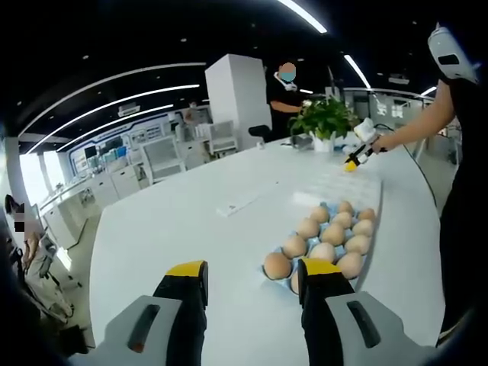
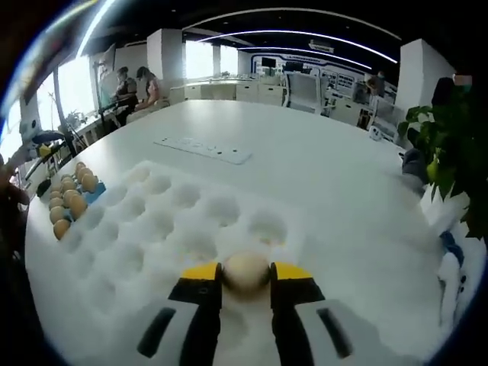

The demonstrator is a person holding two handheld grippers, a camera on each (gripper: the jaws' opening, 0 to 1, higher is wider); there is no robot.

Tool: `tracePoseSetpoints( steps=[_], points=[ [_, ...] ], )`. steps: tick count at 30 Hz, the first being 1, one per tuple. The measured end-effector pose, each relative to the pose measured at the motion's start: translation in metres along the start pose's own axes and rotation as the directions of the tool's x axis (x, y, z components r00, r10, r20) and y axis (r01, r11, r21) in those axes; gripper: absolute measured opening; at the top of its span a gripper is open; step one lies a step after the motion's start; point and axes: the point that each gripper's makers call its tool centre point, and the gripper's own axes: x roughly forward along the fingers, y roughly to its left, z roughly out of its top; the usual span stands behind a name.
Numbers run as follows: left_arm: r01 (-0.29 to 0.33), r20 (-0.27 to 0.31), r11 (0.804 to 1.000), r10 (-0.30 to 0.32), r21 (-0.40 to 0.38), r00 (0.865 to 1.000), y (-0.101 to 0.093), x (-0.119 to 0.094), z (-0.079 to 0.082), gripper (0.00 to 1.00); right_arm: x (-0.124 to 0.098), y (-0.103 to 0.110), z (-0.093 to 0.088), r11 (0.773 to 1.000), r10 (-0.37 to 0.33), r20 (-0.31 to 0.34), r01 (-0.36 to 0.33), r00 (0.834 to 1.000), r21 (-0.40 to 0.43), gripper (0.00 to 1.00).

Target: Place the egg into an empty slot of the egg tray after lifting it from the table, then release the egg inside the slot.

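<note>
A pale egg [image 2: 245,271] sits between the yellow-tipped jaws of my right gripper [image 2: 245,276], which is shut on it. It hangs over the near part of the white egg tray [image 2: 171,221], whose slots are empty. In the left gripper view that white tray [image 1: 339,185] lies on the far side of the table, and the right gripper [image 1: 355,155] is held over its far end by a person's hand. My left gripper [image 1: 252,271] stands open above the table, nothing between its jaws, just left of a blue tray [image 1: 326,207] with several brown eggs.
The blue tray of eggs [image 2: 93,195] lies left of the white tray. A flat white strip [image 2: 203,149] lies on the table beyond it. A potted plant [image 1: 325,119] stands at the table's edge. A person in black [image 1: 284,95] stands behind the plant, and office desks lie beyond.
</note>
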Motion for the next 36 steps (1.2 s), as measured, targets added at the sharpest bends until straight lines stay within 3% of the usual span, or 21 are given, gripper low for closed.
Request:
tracePoseSetpoints(
  steps=[6,19,36],
  points=[
    [-0.007,0.003,1.000,0.007,-0.004,1.000,0.002,-0.001,0.000,0.48,-0.012,0.001,0.018,0.999,-0.001,0.042,0.002,0.999,-0.036,0.25],
    [0.002,0.007,1.000,-0.002,-0.006,1.000,0.000,0.002,0.001,0.47,-0.017,0.017,0.026,0.996,0.036,0.052,-0.031,0.998,-0.089,0.25],
    [0.001,0.006,1.000,-0.001,-0.003,1.000,0.001,0.001,0.001,0.48,0.006,0.086,0.050,0.964,0.200,0.069,-0.183,0.977,-0.194,0.25]
  ],
)
